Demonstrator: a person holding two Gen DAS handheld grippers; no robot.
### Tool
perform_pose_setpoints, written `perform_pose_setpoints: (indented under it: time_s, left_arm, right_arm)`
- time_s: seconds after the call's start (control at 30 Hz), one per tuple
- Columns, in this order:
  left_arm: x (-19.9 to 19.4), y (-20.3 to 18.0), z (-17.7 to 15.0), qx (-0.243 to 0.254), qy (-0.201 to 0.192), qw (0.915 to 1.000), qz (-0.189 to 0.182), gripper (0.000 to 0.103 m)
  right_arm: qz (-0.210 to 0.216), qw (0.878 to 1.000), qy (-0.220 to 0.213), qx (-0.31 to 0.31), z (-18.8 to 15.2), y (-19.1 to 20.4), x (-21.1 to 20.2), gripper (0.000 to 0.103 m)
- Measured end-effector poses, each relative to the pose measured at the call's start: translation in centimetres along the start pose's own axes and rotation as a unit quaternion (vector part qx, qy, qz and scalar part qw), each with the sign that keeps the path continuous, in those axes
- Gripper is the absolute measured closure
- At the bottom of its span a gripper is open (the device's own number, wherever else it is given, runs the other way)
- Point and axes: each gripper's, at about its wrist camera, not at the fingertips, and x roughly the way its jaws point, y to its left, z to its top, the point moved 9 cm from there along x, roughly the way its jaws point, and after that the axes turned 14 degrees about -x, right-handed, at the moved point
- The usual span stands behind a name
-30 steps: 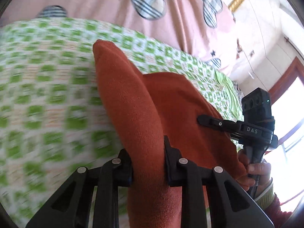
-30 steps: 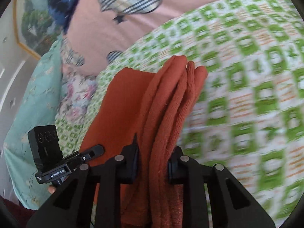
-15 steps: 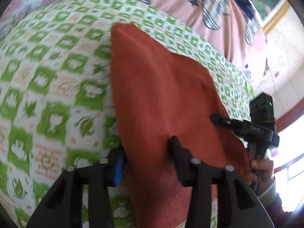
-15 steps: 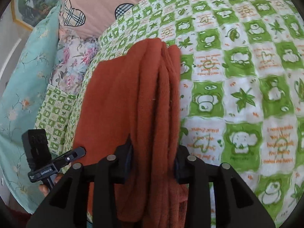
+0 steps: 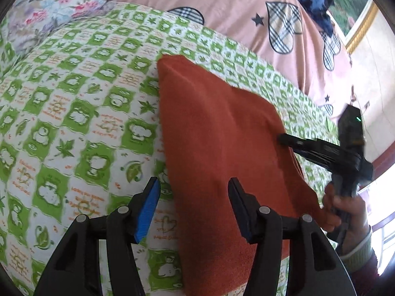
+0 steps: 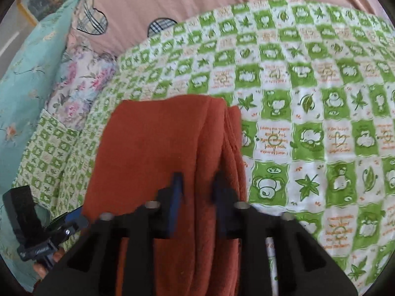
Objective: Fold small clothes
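Left gripper gapes wide — rust-red cloth unclamped beneath.

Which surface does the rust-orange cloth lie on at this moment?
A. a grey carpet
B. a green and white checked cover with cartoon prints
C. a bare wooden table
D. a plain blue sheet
B: the rust-orange cloth lies on the green and white checked cover, whose squares carry cartoon animals and leaves.
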Motion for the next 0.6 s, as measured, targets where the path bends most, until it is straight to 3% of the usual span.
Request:
perform_pose_setpoints:
  time_s: [0.1, 0.17, 0.23, 0.37, 0.5, 0.6]
  left_arm:
    - [0.6, -0.4, -0.6, 0.005, 0.009, 0.9999, 0.004, 0.046]
    - [0.8, -0.6, -0.8, 0.010, 0.012, 0.9999, 0.006, 0.046]
    - [1.2, -0.8, -0.9, 0.011, 0.017, 0.9998, 0.003, 0.046]
    - [2.5, -0.6, -1.5, 0.014, 0.030, 0.9991, 0.025, 0.046]
    - [2.5, -0.6, -1.8, 0.011, 0.030, 0.9988, 0.038, 0.044]
    - [0.6, -0.9, -1.4, 0.020, 0.007, 0.9987, 0.047, 0.046]
  right_arm:
    - [0.024, 0.999, -0.047, -0.005, 1.2, 0.9, -2.4, 0.092]
    - [0.017, 0.997, -0.078, -0.011, 1.9, 0.8, -4.4, 0.092]
    - [0.008, 0.997, -0.070, -0.008, 1.5, -0.1, -4.2, 0.092]
    - [-0.004, 1.000, -0.009, 0.007, -0.6, -2.8, 0.3, 0.092]
    - [-0.006, 1.000, -0.014, 0.018, -0.4, -3.2, 0.2, 0.090]
    - [-0.037, 0.999, -0.027, 0.003, 0.0, -2.5, -2.4, 0.087]
